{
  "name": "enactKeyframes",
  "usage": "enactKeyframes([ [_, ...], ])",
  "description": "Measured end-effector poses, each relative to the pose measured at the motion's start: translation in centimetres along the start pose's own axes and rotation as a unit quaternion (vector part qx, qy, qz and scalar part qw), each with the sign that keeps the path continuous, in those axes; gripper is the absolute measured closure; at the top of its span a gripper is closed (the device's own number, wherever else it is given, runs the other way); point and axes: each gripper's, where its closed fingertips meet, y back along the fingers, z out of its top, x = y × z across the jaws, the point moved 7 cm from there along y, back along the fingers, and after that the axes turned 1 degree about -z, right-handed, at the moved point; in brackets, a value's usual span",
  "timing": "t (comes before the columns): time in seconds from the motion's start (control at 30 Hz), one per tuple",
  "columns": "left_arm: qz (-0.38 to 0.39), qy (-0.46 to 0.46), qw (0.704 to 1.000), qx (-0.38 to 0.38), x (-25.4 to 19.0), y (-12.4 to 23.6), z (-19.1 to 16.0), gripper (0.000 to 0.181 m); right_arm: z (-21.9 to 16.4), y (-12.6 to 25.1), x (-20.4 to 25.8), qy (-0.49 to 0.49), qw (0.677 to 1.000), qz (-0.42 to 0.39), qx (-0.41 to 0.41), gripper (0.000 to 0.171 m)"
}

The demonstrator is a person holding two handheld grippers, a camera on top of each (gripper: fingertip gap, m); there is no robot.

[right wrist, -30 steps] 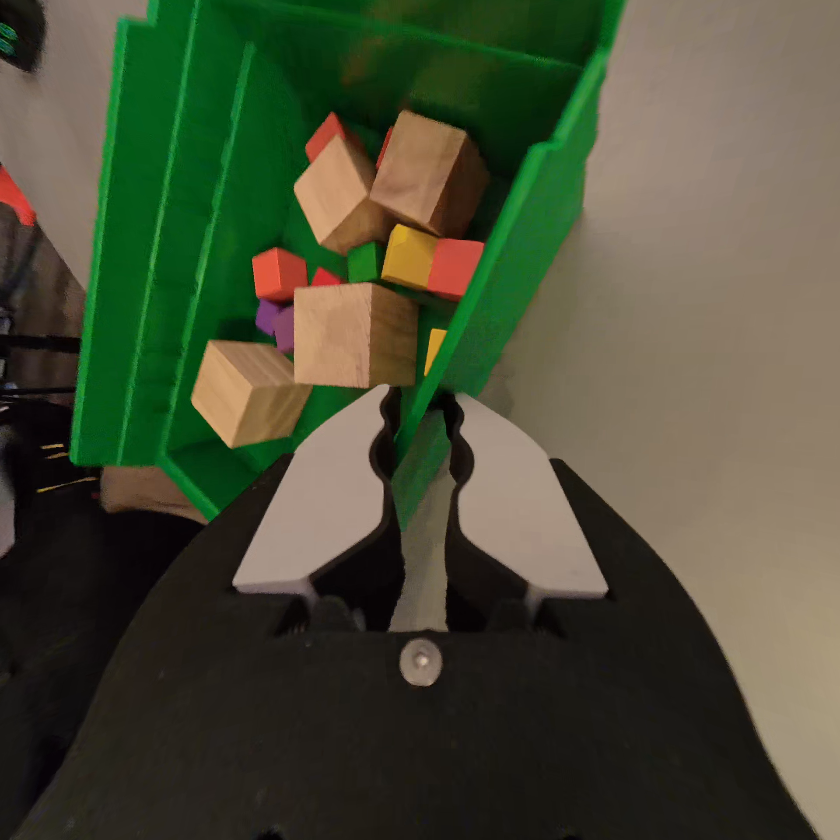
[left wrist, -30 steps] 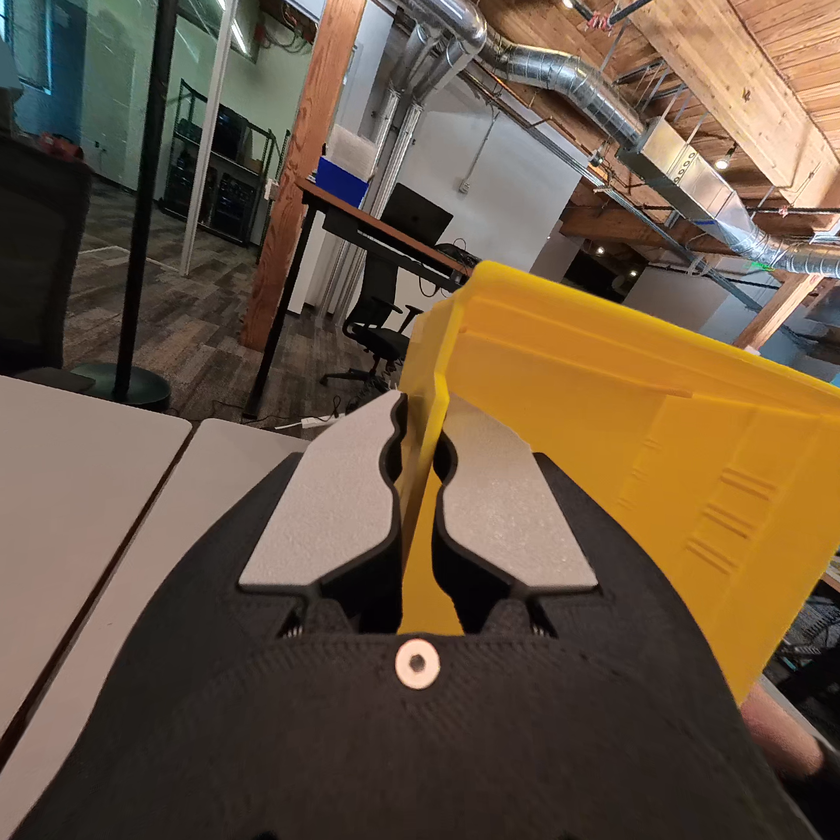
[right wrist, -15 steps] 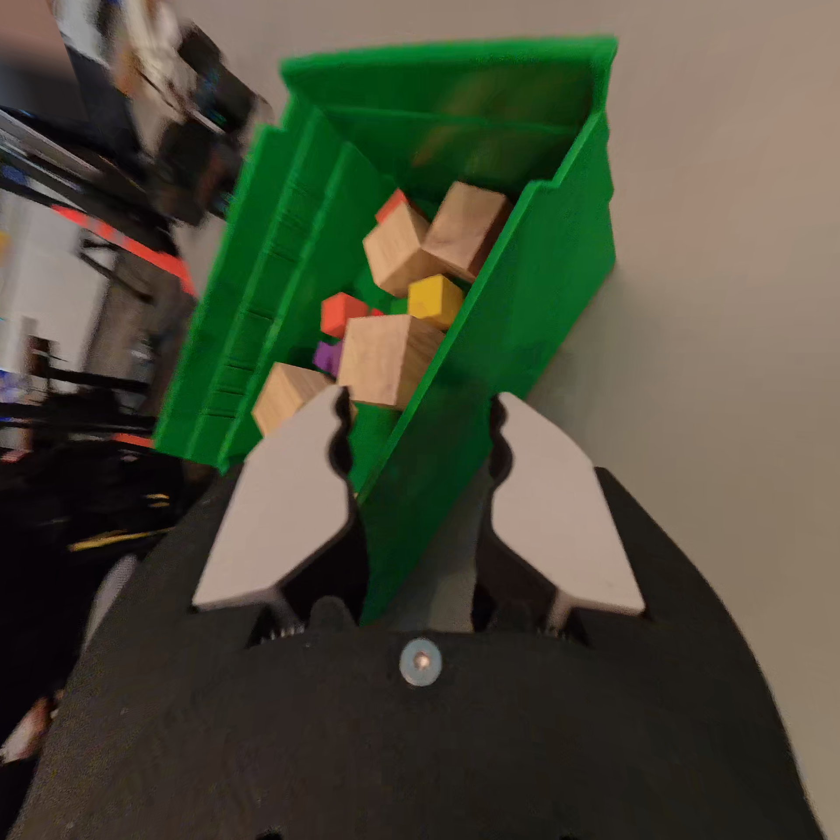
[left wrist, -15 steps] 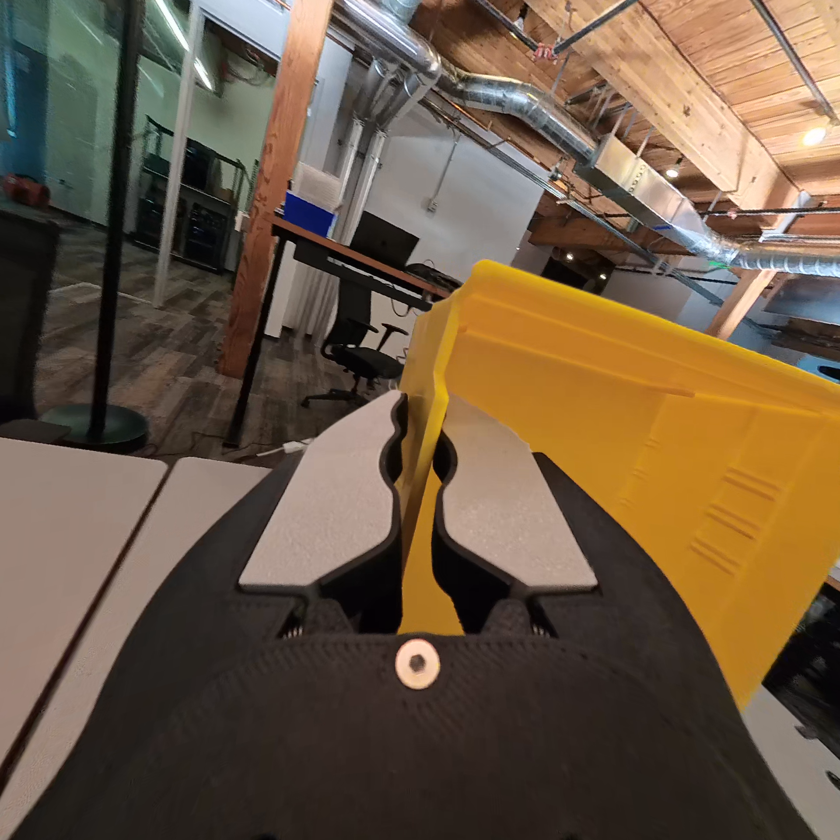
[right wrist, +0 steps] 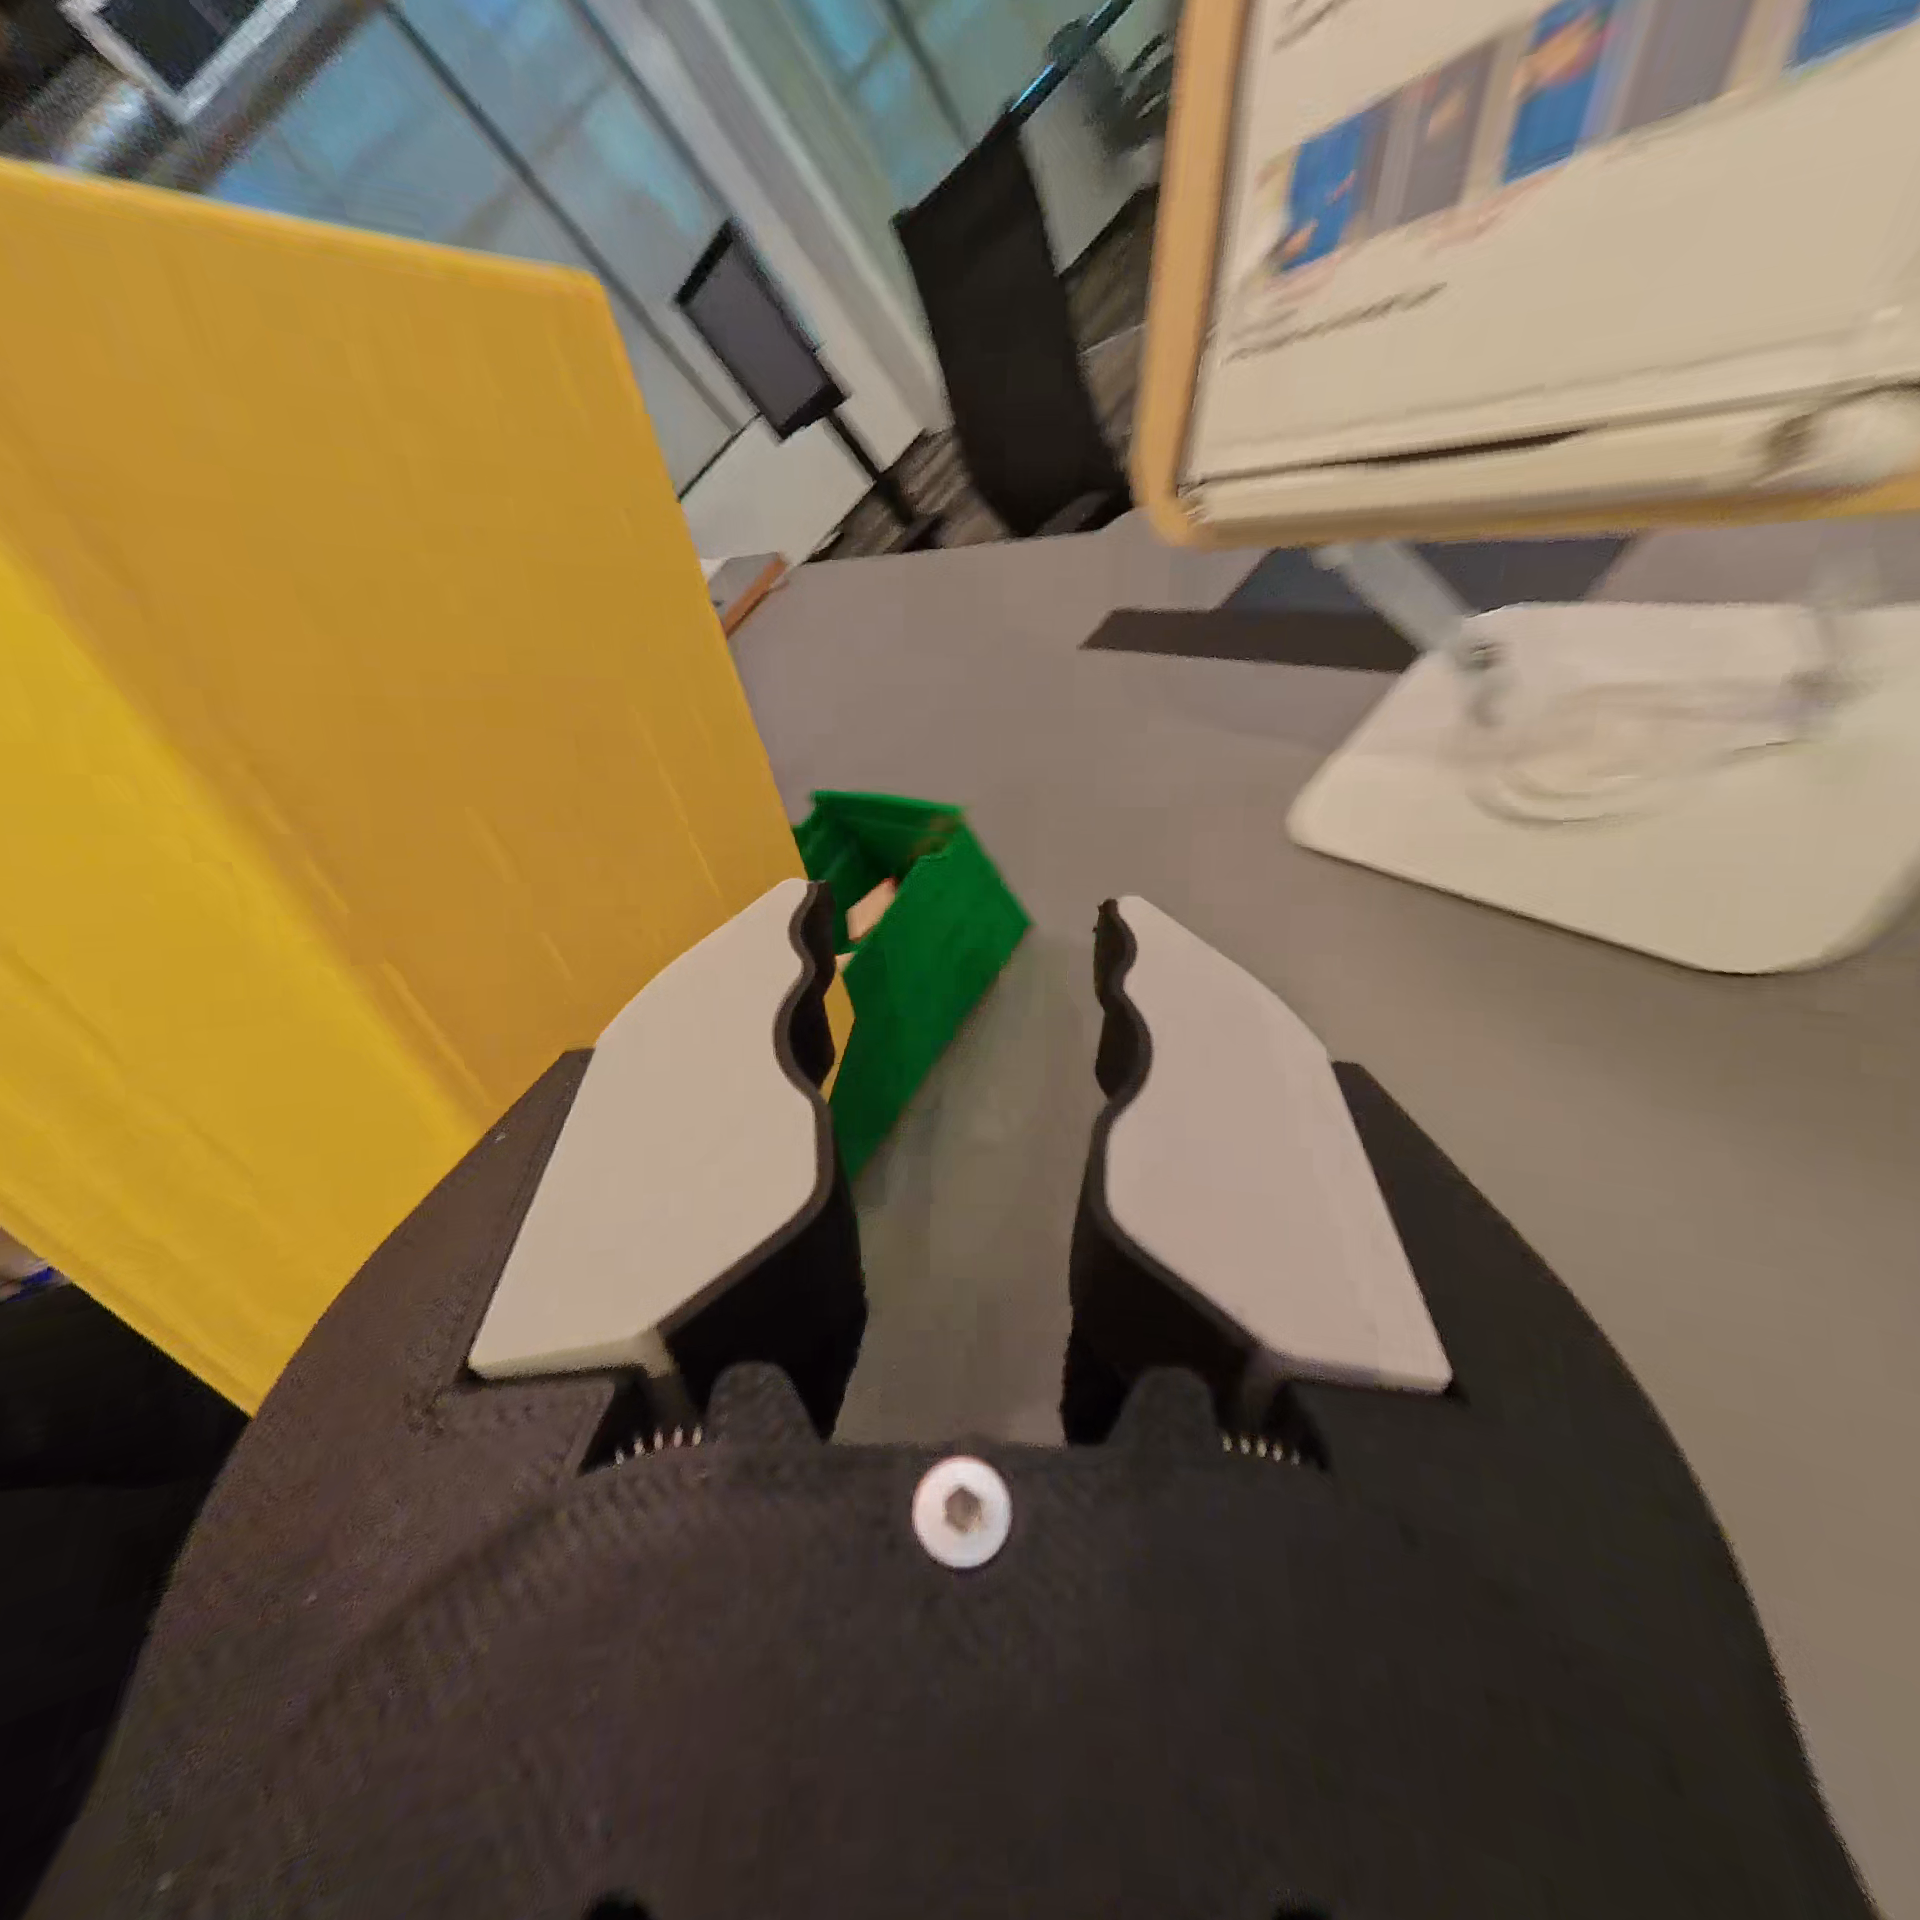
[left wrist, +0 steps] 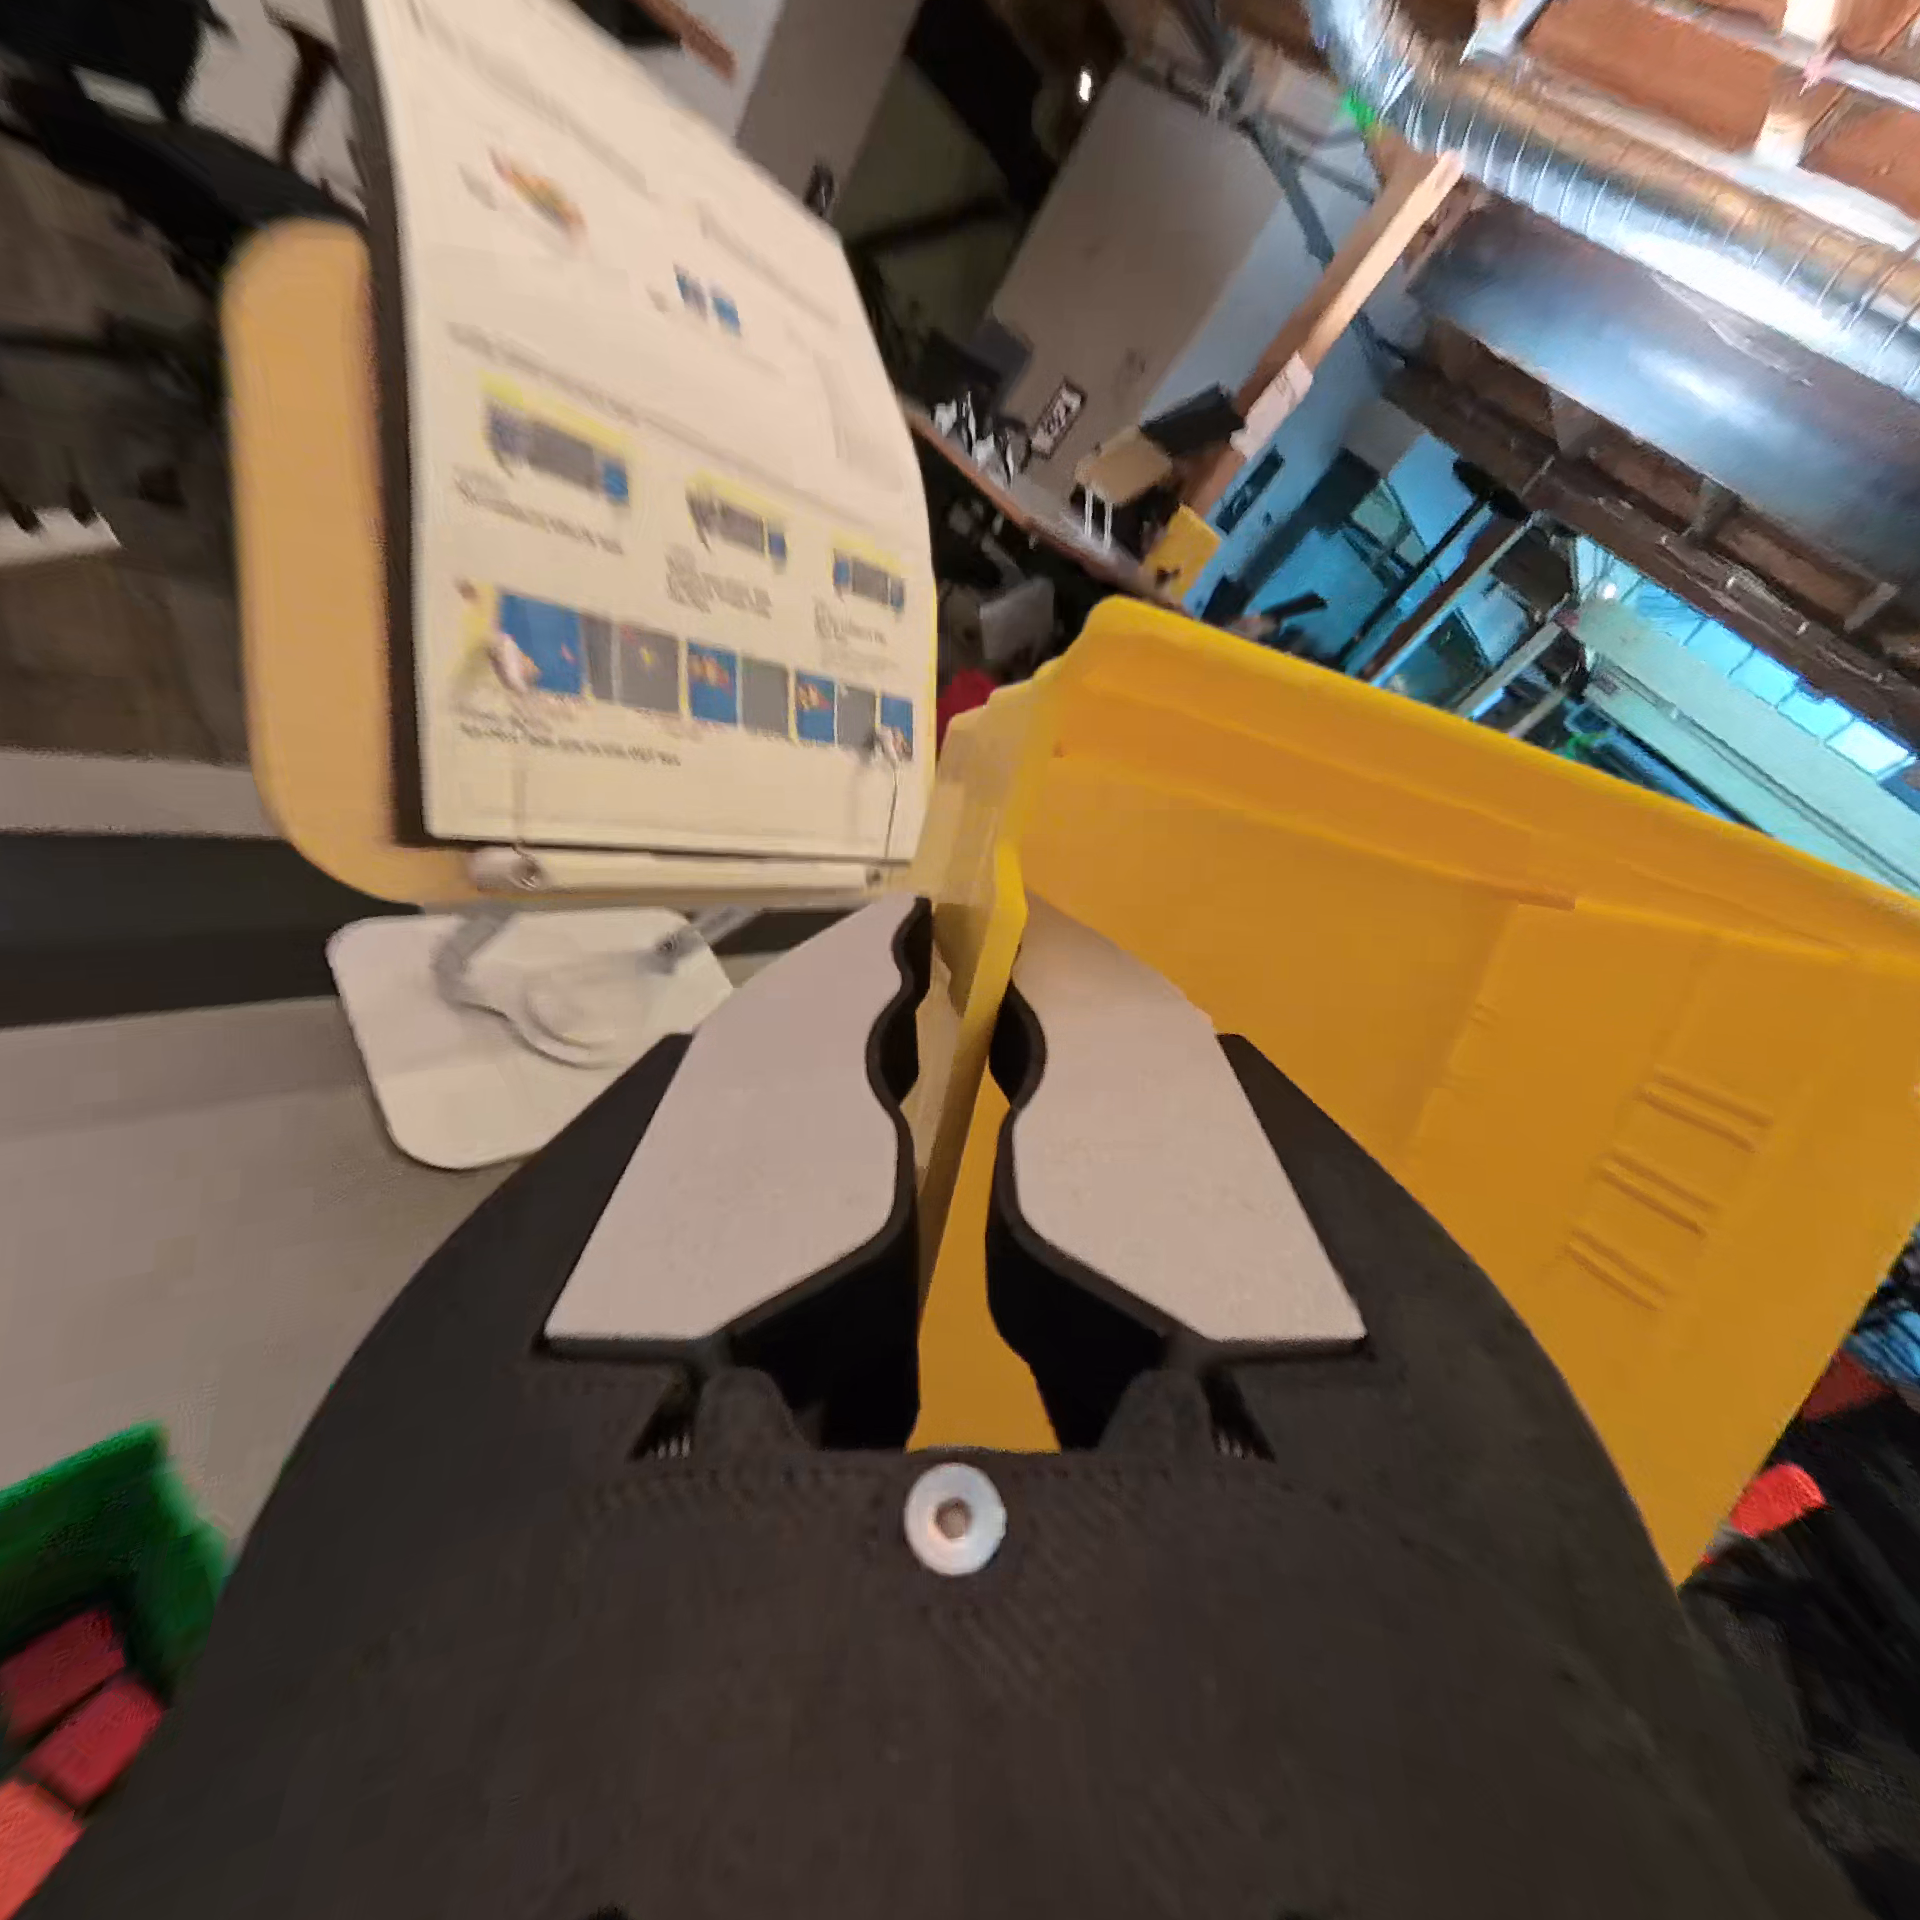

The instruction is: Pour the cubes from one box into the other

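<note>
My left gripper (left wrist: 961, 935) is shut on the wall of the yellow box (left wrist: 1455, 1039) and holds it lifted and tilted, its outer side facing the camera. The yellow box also fills the left of the right wrist view (right wrist: 312, 675). My right gripper (right wrist: 961, 920) is open and empty above the table. The green box (right wrist: 925, 966) stands on the grey table beyond its fingertips, partly hidden behind the yellow box, with a wooden cube (right wrist: 873, 914) showing inside. A corner of the green box (left wrist: 94, 1527) with red cubes (left wrist: 62, 1725) shows at the lower left of the left wrist view.
A wood-framed board with printed sheets (left wrist: 644, 499) stands on a white base (left wrist: 499, 1018) at the back of the grey table (left wrist: 187, 1195); it also shows in the right wrist view (right wrist: 1558, 260) with its base (right wrist: 1621, 810). Office furniture lies beyond.
My right gripper let go of the green box's wall, opened and pulled back and up. The green box now rests on the table. My left gripper swung round with the yellow box.
</note>
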Motion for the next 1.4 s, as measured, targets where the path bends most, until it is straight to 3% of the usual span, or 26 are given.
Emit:
enactKeyframes([
  [0.13, 0.003, 0.051, 0.995, 0.087, 0.9, -8.0, -5.6, 0.174, 2.0, 6.2, -2.2, 0.001, 0.997, -0.059, -0.048, 0.131],
  [0.27, 0.037, 0.102, 0.98, 0.168, 3.2, -13.0, -12.0, 0.174, 2.1, 9.0, -3.9, -0.013, 0.994, -0.089, -0.061, 0.131],
  [0.4, 0.081, 0.12, 0.962, 0.233, 5.3, -15.3, -15.5, 0.171, 1.6, 9.1, -5.0, -0.024, 0.994, -0.102, -0.042, 0.129],
  [0.5, 0.09, 0.119, 0.943, 0.297, 6.2, -16.2, -16.4, 0.171, -0.1, 6.8, -6.0, -0.042, 0.993, -0.105, 0.031, 0.123],
  [0.57, 0.119, 0.122, 0.927, 0.333, 7.8, -16.2, -17.3, 0.17, -1.3, 5.3, -7.0, -0.056, 0.99, -0.117, 0.062, 0.13],
  [0.73, 0.135, 0.18, 0.908, 0.355, 10.6, -14.3, -18.8, 0.162, -4.7, 3.2, -10.4, -0.092, 0.974, -0.159, 0.135, 0.125],
  [0.83, 0.134, 0.191, 0.904, 0.358, 11.1, -13.0, -19.8, 0.152, -7.0, 2.4, -12.5, -0.093, 0.953, -0.211, 0.198, 0.135],
  [0.87, 0.128, 0.193, 0.903, 0.361, 11.0, -12.6, -20.1, 0.151, -7.4, 2.2, -13.0, -0.096, 0.948, -0.221, 0.208, 0.132],
  [0.97, 0.102, 0.183, 0.905, 0.371, 9.0, -11.3, -20.8, 0.137, -8.2, 1.9, -13.5, -0.107, 0.943, -0.22, 0.224, 0.146],
  [1.1, 0.08, 0.15, 0.903, 0.395, 6.3, -9.0, -22.6, 0.127, -8.7, 2.4, -12.8, -0.107, 0.931, -0.216, 0.275, 0.152],
  [1.17, 0.073, 0.132, 0.901, 0.407, 5.6, -7.8, -23.2, 0.128, -9.0, 2.2, -12.3, -0.106, 0.927, -0.205, 0.295, 0.154],
  [1.3, 0.085, 0.112, 0.912, 0.386, 6.2, -6.0, -23.1, 0.128, -9.8, 1.0, -11.6, -0.111, 0.914, -0.206, 0.331, 0.149],
  [1.4, 0.057, 0.132, 0.922, 0.36, 6.2, -5.5, -22.1, 0.123, -8.8, 1.5, -11.3, -0.111, 0.918, -0.228, 0.306, 0.137],
])
